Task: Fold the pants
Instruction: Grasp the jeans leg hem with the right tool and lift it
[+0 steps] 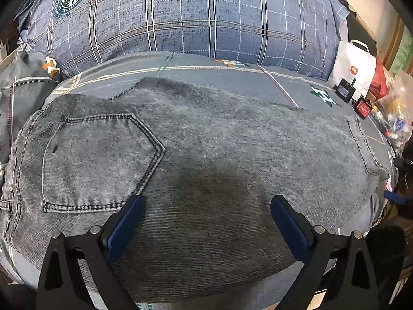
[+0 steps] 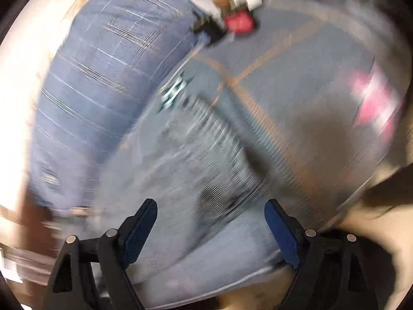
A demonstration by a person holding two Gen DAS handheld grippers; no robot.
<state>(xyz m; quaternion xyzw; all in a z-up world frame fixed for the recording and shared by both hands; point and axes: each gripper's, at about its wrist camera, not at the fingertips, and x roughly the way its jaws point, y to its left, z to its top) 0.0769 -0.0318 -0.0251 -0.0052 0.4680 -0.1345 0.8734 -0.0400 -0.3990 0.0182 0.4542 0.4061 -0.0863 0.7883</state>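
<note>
Grey denim pants [image 1: 206,160] lie spread flat on the bed, back pocket [image 1: 98,160] at the left, the leg hem at the right. My left gripper [image 1: 206,201] is open and empty, hovering just above the near part of the pants. The right wrist view is heavily motion-blurred. In it my right gripper [image 2: 210,205] is open and empty above a blurred end of the pants [image 2: 211,160] near the bed's edge.
A large blue plaid duvet [image 1: 193,15] is piled behind the pants. The grey patterned bedsheet [image 1: 232,75] lies underneath. A white paper bag [image 1: 353,69], small black boxes [image 1: 344,90], and a red bag sit at the right bed edge. A pink object [image 2: 374,103] lies at the right.
</note>
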